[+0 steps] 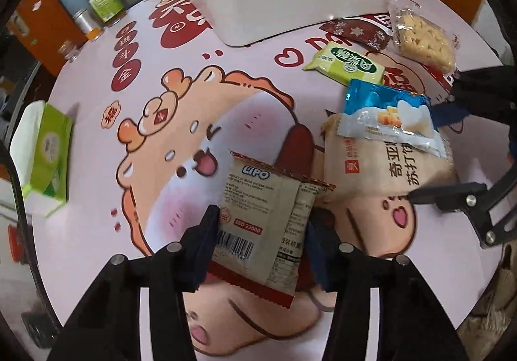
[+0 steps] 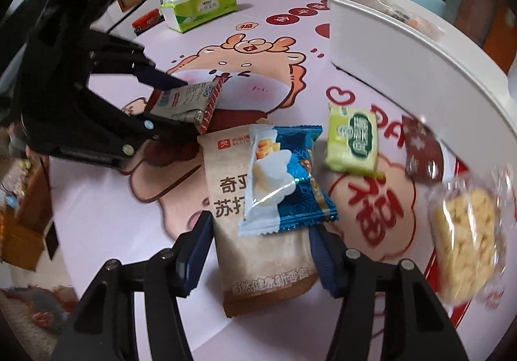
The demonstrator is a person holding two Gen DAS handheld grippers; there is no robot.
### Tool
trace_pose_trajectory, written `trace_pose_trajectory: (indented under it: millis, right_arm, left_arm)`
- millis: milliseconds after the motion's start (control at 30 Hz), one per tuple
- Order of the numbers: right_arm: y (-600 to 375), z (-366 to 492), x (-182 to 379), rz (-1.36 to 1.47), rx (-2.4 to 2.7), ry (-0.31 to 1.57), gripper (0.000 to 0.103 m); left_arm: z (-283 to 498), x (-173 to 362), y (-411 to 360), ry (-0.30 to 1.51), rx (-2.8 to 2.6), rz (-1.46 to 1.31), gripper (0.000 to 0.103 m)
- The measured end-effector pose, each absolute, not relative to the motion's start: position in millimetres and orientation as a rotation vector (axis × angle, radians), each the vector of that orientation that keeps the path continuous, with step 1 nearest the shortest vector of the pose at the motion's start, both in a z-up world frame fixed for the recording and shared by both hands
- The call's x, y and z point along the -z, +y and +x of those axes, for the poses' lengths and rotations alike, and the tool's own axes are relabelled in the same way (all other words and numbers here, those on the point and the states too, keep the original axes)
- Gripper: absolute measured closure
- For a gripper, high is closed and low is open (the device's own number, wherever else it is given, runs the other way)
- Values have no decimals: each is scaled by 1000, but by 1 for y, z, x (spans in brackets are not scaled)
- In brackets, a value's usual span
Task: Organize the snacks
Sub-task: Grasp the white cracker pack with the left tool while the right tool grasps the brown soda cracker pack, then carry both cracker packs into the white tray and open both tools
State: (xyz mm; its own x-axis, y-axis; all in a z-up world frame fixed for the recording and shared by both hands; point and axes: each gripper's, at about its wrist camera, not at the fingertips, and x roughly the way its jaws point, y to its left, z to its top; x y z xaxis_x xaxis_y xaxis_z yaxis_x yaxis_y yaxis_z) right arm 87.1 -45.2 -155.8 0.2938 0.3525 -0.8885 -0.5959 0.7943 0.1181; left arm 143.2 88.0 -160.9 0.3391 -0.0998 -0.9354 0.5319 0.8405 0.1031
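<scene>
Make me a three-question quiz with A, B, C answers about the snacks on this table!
1. Where does the blue packet lie?
A. in the white bin
B. on top of the brown packet
C. on the tissue pack

2. What colour is the packet by the red heart?
A. green
B. purple
C. black

3. What is the left gripper doing?
A. hanging open over bare table
B. gripping a bottle
C. closing on the Lipo packet

Answers:
1 B, it overlaps the brown packet.
2 A, its wrapper is light green.
3 C, the Lipo packet sits between its fingers, pressed on both sides.
</scene>
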Motion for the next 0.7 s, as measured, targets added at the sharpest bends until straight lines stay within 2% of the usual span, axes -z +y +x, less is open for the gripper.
trace_pose_trajectory:
  millis: [300,700]
  right_arm:
    - [-96,80,162,217,-776,1212,45]
    - [-122,67,131,218,-725,1114,45]
  left_arm:
    - [123,140,87,1152,433,260,54]
    - [118,97,57,1097,448,266,54]
